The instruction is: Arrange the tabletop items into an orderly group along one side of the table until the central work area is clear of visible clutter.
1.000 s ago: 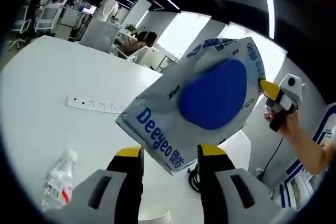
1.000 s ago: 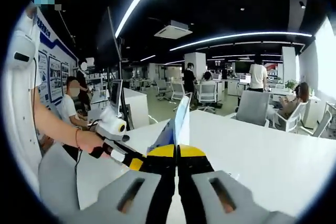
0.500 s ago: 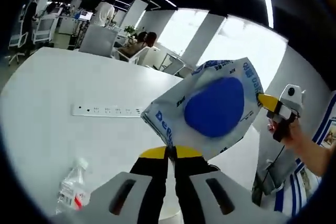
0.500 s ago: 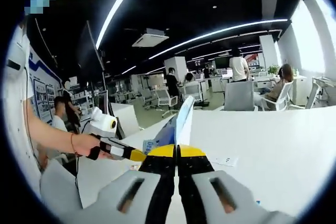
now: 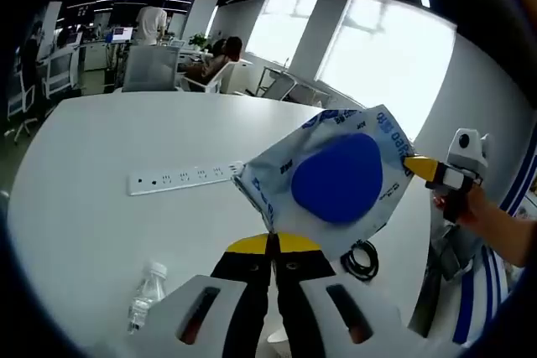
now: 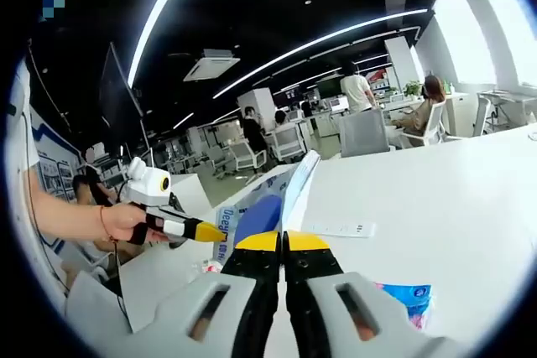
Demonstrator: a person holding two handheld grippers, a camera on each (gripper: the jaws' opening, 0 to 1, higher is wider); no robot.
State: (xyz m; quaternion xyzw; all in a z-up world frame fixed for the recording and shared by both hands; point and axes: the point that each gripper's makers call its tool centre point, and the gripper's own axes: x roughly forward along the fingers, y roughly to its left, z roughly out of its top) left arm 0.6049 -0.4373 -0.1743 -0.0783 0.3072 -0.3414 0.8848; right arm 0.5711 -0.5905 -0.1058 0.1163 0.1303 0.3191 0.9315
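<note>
Left gripper point(image 5: 273, 245) jaws pinched on lower edge of soft pack point(image 5: 331, 182), held in the air above white table point(image 5: 101, 224). Right gripper point(image 6: 281, 242) clamps the opposite edge. Pack looks light, floppy, crinkly; edge grips suit it, film may slip. Beyond: water bottle point(image 5: 147, 295), cable coil point(image 5: 362, 259), power strip point(image 5: 185, 179). Print partly legible: "Dee…".

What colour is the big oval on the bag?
Blue, on a pale grey-white bag with blue lettering. It shows best in the left gripper view.
</note>
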